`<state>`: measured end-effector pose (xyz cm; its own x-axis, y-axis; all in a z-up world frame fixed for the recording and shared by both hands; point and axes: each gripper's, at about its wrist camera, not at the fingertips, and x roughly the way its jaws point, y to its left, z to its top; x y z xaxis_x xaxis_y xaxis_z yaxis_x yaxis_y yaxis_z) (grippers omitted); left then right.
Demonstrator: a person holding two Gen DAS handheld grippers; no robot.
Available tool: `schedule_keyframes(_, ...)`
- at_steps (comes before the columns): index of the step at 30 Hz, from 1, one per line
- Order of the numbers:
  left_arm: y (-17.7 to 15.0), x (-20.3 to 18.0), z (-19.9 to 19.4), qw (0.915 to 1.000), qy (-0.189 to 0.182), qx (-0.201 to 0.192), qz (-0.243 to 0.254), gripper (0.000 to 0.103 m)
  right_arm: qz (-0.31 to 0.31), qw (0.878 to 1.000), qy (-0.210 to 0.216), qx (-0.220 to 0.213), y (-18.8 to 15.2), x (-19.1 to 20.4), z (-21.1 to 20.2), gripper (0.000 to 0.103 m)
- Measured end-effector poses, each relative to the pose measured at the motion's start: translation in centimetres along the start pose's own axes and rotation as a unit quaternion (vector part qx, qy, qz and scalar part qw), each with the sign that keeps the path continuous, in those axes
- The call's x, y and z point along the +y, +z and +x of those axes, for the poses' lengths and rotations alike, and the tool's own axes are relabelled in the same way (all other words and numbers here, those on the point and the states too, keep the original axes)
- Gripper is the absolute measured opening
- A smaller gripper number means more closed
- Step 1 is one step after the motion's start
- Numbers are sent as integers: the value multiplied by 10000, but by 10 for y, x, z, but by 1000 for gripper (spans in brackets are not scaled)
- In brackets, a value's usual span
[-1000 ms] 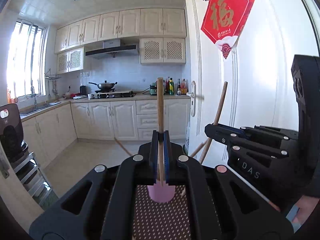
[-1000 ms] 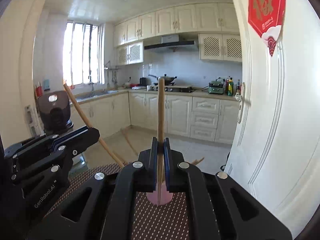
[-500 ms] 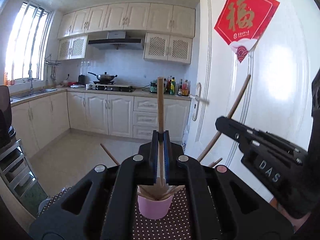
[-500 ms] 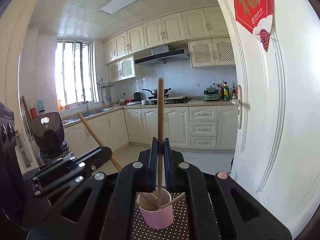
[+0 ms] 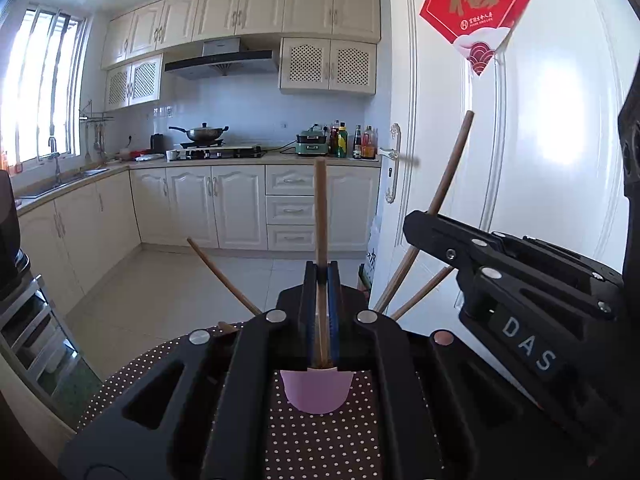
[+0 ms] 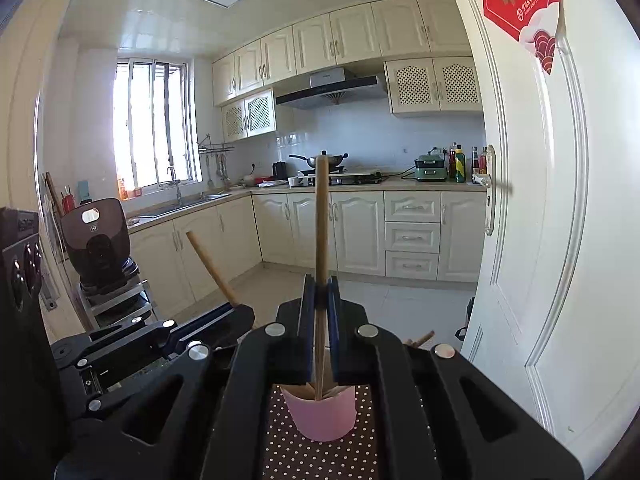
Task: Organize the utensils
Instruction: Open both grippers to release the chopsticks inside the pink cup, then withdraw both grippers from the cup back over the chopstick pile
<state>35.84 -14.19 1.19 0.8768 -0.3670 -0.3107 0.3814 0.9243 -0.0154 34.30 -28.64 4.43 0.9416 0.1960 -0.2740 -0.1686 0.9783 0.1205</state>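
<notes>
A pink cup [image 5: 318, 394] stands on a brown dotted tablecloth [image 5: 320, 448] directly under my left gripper [image 5: 321, 276]. That gripper is shut on an upright wooden chopstick [image 5: 320, 208], whose lower end points into the cup. Two more chopsticks [image 5: 222, 276] lean out of the cup to either side. On the right, my right gripper [image 5: 414, 228] grips a slanted chopstick [image 5: 452, 164]. In the right wrist view my right gripper [image 6: 321, 288] is shut on its chopstick [image 6: 321, 220], whose tip is inside the pink cup [image 6: 320, 416]. My left gripper [image 6: 242, 314] is at the left with its chopstick [image 6: 210, 268].
A white door [image 6: 560, 240] with a red paper decoration [image 5: 480, 4] stands close on the right. A dark appliance [image 6: 98, 240] sits on a metal rack at the left. Kitchen cabinets [image 5: 224, 204] and a tiled floor lie beyond the table edge.
Both grippers have sunk toward the pink cup with their chopsticks. In the left wrist view the cup's rim has slipped behind the gripper body, and the right gripper looms closer.
</notes>
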Motion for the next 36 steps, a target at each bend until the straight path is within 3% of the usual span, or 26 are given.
schedule_keyframes(20, -22, 2, 20, 9968, 165, 764, 169, 8, 119, 9990, 25, 425, -19, -5, 18, 4)
schedule_keyframes(22, -24, 2, 21, 9961, 154, 843, 191, 19, 151, 9986, 64, 505, -21, -5, 21, 4)
schedule_keyframes(24, -26, 0, 20, 9959, 208, 841, 239, 61, 167, 9982, 86, 568, -24, -5, 24, 4)
schedule_keyframes(36, -20, 6, 0, 9967, 291, 742, 178, 65, 238, 9976, 146, 631, -21, 3, 7, 7)
